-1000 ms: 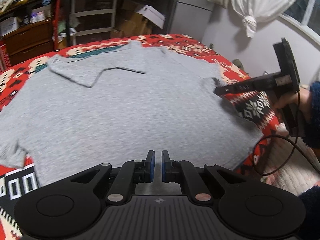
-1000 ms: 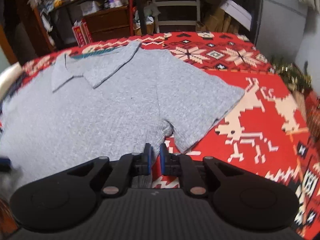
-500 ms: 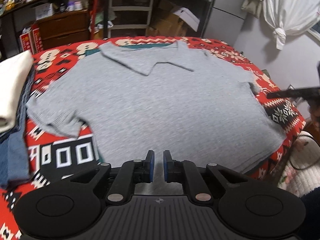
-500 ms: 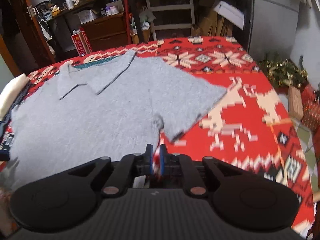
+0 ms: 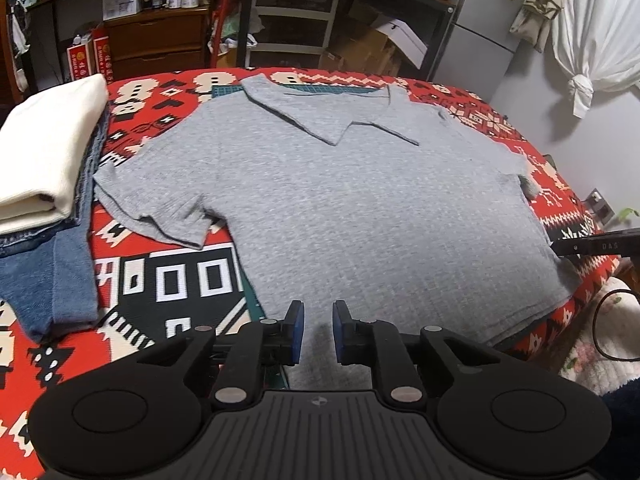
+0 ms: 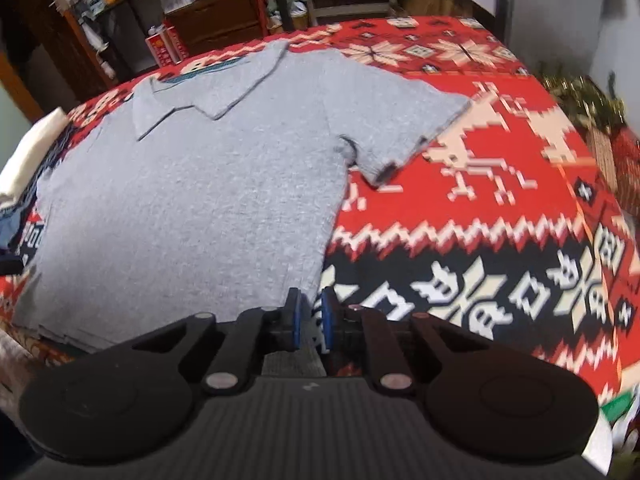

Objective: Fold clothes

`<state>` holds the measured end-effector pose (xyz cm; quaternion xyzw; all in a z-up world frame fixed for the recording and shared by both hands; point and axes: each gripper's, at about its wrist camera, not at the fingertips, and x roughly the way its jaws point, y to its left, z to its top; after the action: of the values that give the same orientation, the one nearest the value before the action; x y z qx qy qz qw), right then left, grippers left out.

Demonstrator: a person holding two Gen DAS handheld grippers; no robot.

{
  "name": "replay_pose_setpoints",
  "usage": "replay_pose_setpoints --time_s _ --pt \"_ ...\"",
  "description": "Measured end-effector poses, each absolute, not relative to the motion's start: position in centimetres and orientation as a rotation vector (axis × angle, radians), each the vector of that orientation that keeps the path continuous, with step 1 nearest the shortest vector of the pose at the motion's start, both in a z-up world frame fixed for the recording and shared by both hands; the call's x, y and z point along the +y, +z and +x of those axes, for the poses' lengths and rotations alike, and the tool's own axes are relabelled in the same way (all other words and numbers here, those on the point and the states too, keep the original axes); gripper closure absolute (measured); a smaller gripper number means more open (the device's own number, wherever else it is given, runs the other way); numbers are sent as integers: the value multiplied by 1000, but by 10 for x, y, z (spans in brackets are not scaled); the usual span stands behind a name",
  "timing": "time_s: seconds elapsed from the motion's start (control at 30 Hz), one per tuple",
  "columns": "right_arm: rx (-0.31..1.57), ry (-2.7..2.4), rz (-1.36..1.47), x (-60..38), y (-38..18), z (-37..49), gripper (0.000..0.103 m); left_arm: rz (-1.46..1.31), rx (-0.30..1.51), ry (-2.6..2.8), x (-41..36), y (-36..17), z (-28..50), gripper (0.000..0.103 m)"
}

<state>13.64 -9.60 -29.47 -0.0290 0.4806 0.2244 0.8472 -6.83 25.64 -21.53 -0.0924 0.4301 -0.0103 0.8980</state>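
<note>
A grey polo shirt (image 5: pixel 360 208) lies spread flat, collar at the far end, on a red patterned blanket (image 5: pixel 168 280). My left gripper (image 5: pixel 318 332) hovers over the middle of the near hem, open by a small gap with nothing between its pads. My right gripper (image 6: pixel 311 320) is over the shirt's (image 6: pixel 200 200) right side edge near the hem, its jaws a narrow gap apart and empty. In the left wrist view the right gripper (image 5: pixel 560 247) shows as a dark bar by the shirt's right hem corner. Both short sleeves lie flat outward.
A folded white cloth (image 5: pixel 44 152) sits on folded blue jeans (image 5: pixel 60 280) at the left of the blanket. Shelves, drawers and boxes (image 5: pixel 280 20) stand behind. The blanket's (image 6: pixel 500 220) right part is bare. A black cable (image 5: pixel 600 320) hangs at the near right edge.
The left gripper has drawn back and swung left, bringing the folded stack into view, and its jaws have widened a little. The right gripper has moved down the shirt's side toward the hem.
</note>
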Motion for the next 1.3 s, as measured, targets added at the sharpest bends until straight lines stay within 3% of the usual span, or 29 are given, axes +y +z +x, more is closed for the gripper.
replay_pose_setpoints --time_s 0.03,0.17,0.37,0.43,0.5,0.57,0.63,0.77,0.83,0.9,1.0,1.23,1.3 --pt "1009 477 -93 -93 -294 136 103 -196 890 -16 258 -215 -69 85" --pt "975 440 -188 -88 -292 134 103 -203 893 1 262 -215 -72 84" --pt "970 437 -93 -103 -288 136 98 -207 918 17 268 -216 -73 84" --pt "963 449 -43 -108 -284 134 85 -221 925 24 270 -216 -74 83" --pt "950 453 -25 -109 -278 132 85 -237 927 31 273 -215 -76 80" --pt "938 458 -7 -109 -273 129 76 -244 925 40 274 -214 -77 73" --pt "925 477 4 -106 -267 127 58 -232 917 47 270 -210 -76 68" --pt "916 561 5 -81 -262 123 38 -208 884 29 259 -204 -70 49" --pt "906 593 -2 -66 -263 120 23 -186 869 7 251 -204 -64 39" --pt "897 624 -20 -51 -264 119 14 -146 854 -7 239 -207 -57 37" --pt "885 652 -62 -28 -270 118 5 -94 833 -25 222 -212 -46 25" --pt "872 622 -160 0 -290 118 1 1 884 -11 190 -242 -19 22" --pt "877 602 -194 3 -298 118 1 28 889 4 184 -249 -15 17"
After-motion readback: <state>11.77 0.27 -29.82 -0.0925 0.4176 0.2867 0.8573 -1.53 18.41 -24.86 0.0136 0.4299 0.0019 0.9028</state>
